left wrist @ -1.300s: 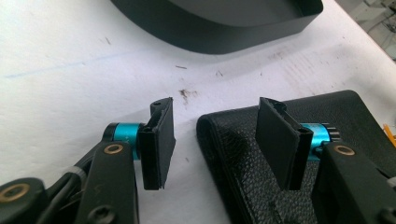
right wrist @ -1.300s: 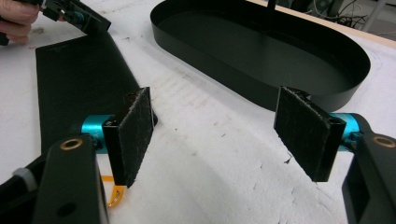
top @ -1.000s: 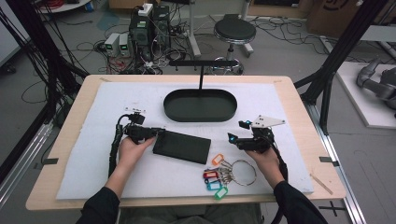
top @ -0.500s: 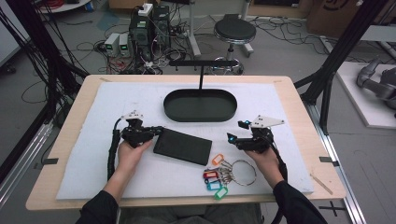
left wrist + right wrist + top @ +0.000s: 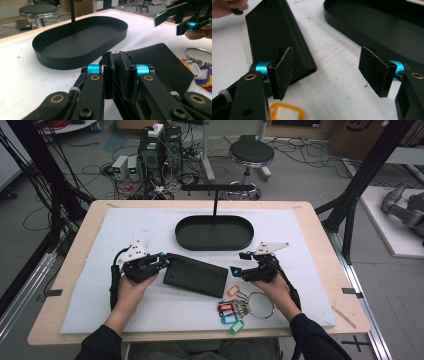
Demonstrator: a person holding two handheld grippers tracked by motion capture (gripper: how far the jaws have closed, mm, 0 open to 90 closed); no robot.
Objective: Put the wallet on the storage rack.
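Observation:
A black leather wallet (image 5: 196,275) lies on the white mat in front of the person. My left gripper (image 5: 161,260) has just been closing and now stands shut on the wallet's left end; in the left gripper view its jaws (image 5: 116,75) pinch the wallet (image 5: 160,62) edge between them. My right gripper (image 5: 240,264) hovers open just right of the wallet, nothing between its pads (image 5: 283,71). The right gripper view shows the wallet (image 5: 277,35) corner behind the left pad.
A black oval tray (image 5: 215,243) with an upright T-shaped post stands behind the wallet. A key ring with coloured tags (image 5: 234,310) lies near the front edge, right of centre; an orange tag (image 5: 285,113) sits just under my right gripper.
My left gripper has turned, closed its jaws on the wallet's left end and risen a little. My right gripper has shifted left toward the wallet's right end.

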